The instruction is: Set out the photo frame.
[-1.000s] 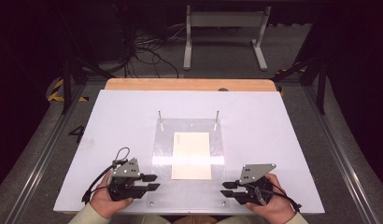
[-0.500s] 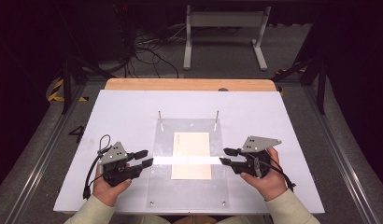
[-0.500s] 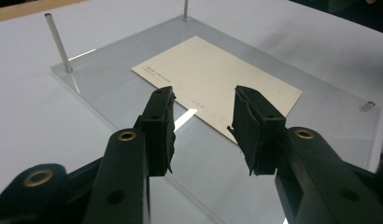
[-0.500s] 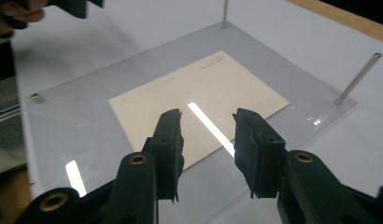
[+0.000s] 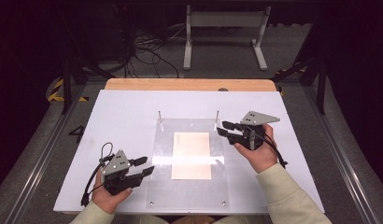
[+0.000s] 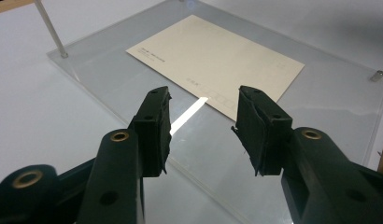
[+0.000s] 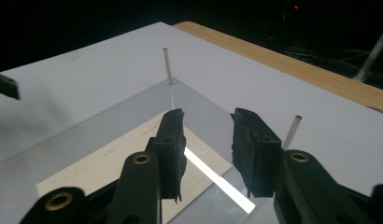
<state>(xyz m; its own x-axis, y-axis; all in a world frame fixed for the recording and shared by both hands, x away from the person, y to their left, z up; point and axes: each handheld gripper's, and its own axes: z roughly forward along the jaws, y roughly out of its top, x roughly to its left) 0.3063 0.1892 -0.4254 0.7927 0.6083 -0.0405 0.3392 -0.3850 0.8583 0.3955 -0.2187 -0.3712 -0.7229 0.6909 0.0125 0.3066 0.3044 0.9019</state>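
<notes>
Lying flat under clear plate (image 5: pixel 189 163): card (image 5: pixel 192 155) | left gripper (image 5: pixel 142 166), right gripper (image 5: pixel 225 128) flank it, jaws open, empty

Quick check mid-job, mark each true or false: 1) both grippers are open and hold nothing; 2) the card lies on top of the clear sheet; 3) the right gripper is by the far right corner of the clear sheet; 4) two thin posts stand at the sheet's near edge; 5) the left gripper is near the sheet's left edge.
1) True: the left gripper and the right gripper both have their jaws apart with nothing between them.
2) Cannot be settled: whether the card lies under or on the clear sheet does not show, so do not count it true.
3) True.
4) False: the posts stand at the far edge.
5) True.
</notes>
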